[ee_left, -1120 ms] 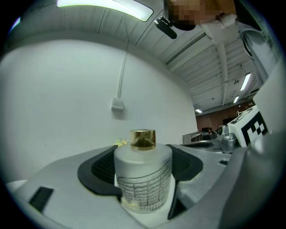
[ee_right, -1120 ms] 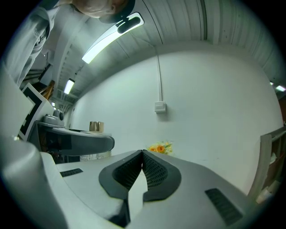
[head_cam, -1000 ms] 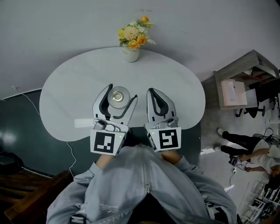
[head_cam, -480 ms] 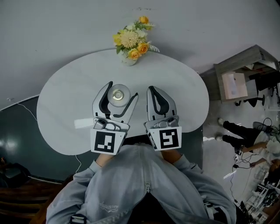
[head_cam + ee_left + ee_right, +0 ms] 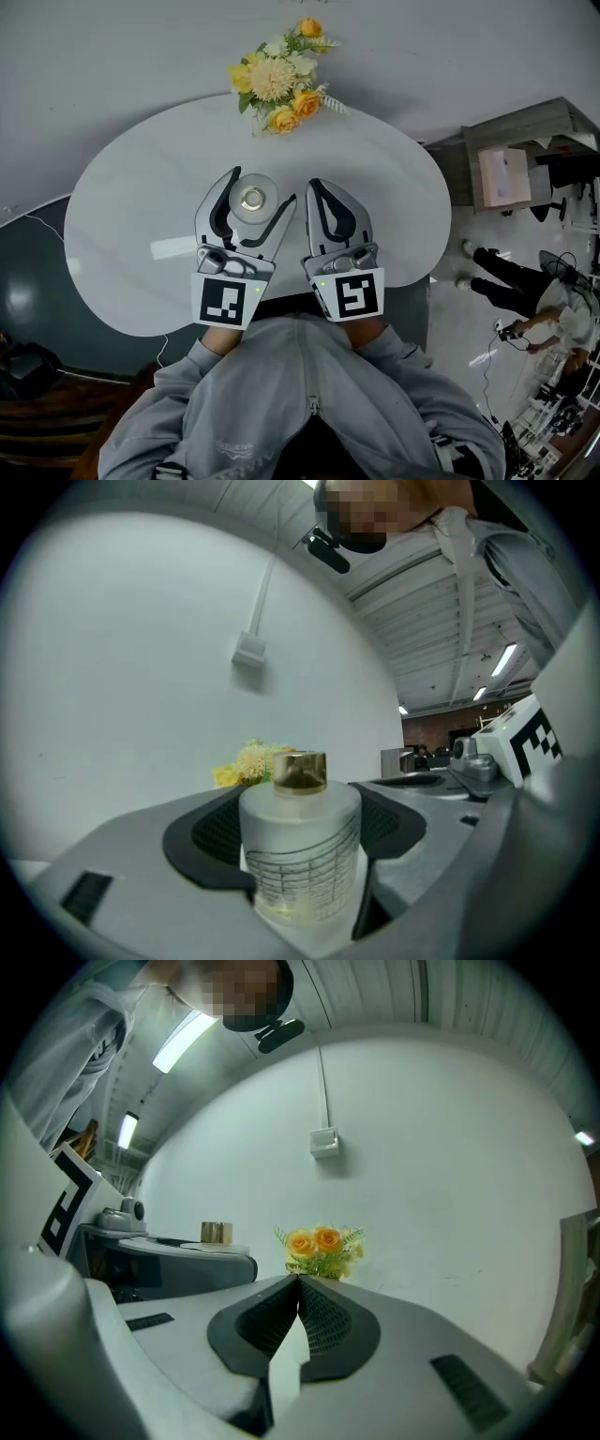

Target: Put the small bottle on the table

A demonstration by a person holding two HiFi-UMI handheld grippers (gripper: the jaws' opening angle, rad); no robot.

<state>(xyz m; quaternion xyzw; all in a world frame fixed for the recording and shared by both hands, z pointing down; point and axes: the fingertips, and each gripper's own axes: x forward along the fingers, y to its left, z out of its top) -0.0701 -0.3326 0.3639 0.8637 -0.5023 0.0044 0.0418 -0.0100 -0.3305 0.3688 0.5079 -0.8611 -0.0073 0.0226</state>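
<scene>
A small frosted-glass bottle (image 5: 253, 200) with a gold cap (image 5: 300, 770) stands upright between the jaws of my left gripper (image 5: 255, 190), which is shut on its body (image 5: 302, 855). In the head view the bottle hangs over the middle of the white oval table (image 5: 131, 206); whether it touches the tabletop cannot be told. My right gripper (image 5: 312, 186) is beside it to the right, shut with its pads meeting (image 5: 298, 1288) and nothing in them. In the right gripper view the bottle's cap (image 5: 217, 1232) shows above the left gripper's jaw.
A bunch of yellow and orange flowers (image 5: 277, 78) stands at the table's far edge, also seen as flowers (image 5: 321, 1249) ahead of the right gripper. A white wall rises behind the table. A wooden desk (image 5: 516, 159) and a person's legs (image 5: 502, 286) are to the right.
The head view has shifted: table and flowers now sit further left and the flowers nearer. Both grippers keep the same pose, the left still shut on the bottle.
</scene>
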